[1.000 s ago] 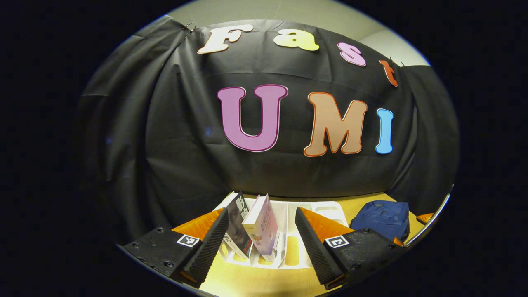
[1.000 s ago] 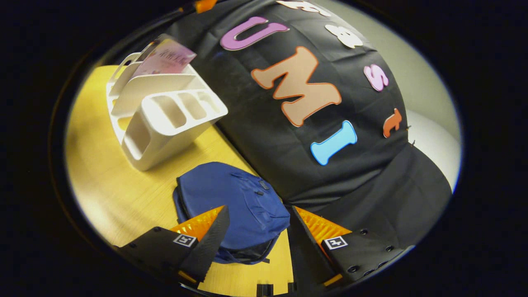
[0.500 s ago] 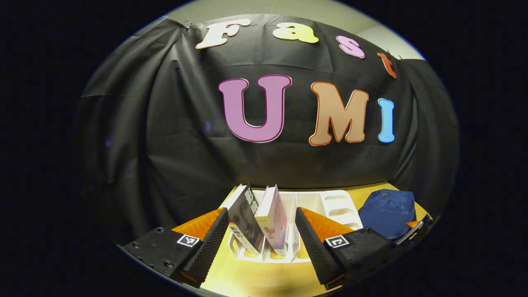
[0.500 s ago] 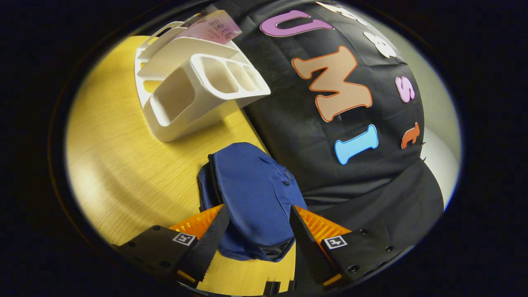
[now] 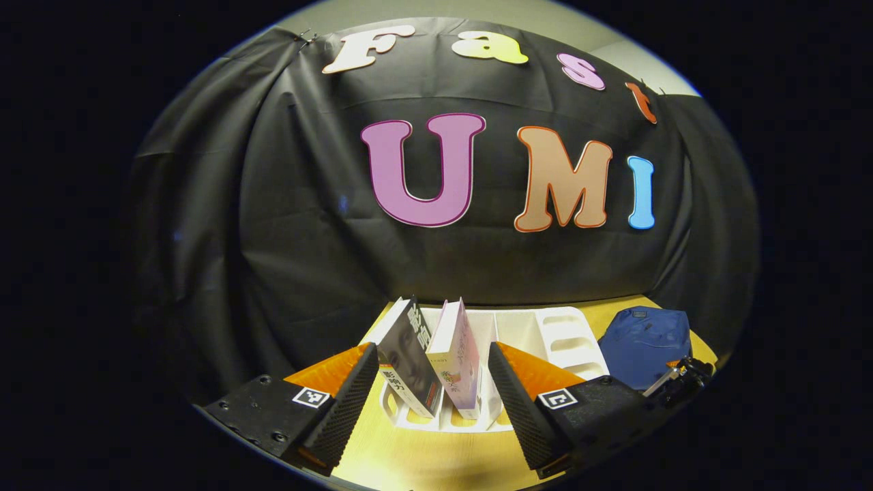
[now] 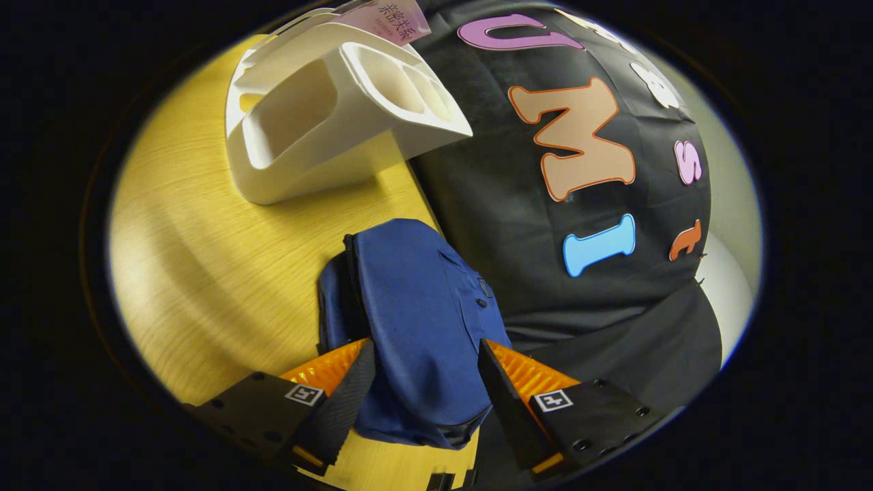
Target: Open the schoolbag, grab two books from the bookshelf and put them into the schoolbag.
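On table (image 5: 436, 457): bookshelf (image 5: 545, 334) 1 | books (image 5: 436, 354) 2 | schoolbag (image 6: 416, 307) 1 | both grippers (image 5: 433, 389) (image 6: 426, 389) spread

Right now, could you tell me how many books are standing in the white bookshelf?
2: a dark-covered book in the left slot and a pink-covered book beside it, both leaning left. No others visible.

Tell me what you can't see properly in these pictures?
- Schoolbag zipper, right gripper view: the open right gripper straddles the bag, hiding its near end.
- Book, right gripper view: cut off by the edge.
- Bookshelf slots, left gripper view: hidden behind books and the open left gripper.
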The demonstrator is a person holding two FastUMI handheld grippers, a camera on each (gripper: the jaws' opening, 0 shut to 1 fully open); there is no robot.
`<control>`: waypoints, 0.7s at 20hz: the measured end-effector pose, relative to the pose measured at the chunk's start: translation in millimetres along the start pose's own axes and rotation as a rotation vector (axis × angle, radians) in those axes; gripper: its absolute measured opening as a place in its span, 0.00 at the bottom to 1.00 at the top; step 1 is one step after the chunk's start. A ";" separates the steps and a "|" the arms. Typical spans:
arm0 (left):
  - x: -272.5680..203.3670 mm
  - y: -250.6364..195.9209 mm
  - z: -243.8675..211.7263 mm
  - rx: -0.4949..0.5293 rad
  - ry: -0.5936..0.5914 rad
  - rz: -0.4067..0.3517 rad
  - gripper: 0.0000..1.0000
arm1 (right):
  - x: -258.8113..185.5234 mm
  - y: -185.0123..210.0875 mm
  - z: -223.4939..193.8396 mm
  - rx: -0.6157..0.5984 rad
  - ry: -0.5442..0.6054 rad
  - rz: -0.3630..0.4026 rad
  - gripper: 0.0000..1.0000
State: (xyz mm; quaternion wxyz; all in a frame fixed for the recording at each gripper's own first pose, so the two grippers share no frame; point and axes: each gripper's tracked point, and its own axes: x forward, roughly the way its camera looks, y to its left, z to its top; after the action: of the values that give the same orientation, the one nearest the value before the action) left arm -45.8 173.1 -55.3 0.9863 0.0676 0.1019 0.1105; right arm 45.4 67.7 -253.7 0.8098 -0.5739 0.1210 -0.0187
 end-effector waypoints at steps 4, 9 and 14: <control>3.1 3.9 -6.6 -0.026 0.015 0.004 0.94 | 1.8 1.9 -3.8 -0.021 -0.002 0.004 1.00; -0.3 16.8 -6.9 -0.007 0.015 0.044 0.95 | 0.1 24.1 -4.7 -0.076 -0.009 0.025 1.00; 1.5 8.5 -1.8 -0.009 -0.003 0.028 0.94 | -2.6 35.4 -4.3 -0.092 -0.021 0.027 1.00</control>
State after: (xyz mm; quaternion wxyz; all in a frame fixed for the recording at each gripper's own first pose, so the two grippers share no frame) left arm -46.5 181.8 -55.9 0.9851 0.0646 0.0991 0.1248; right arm 38.2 76.2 -287.7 0.7838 -0.6091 0.1211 0.0038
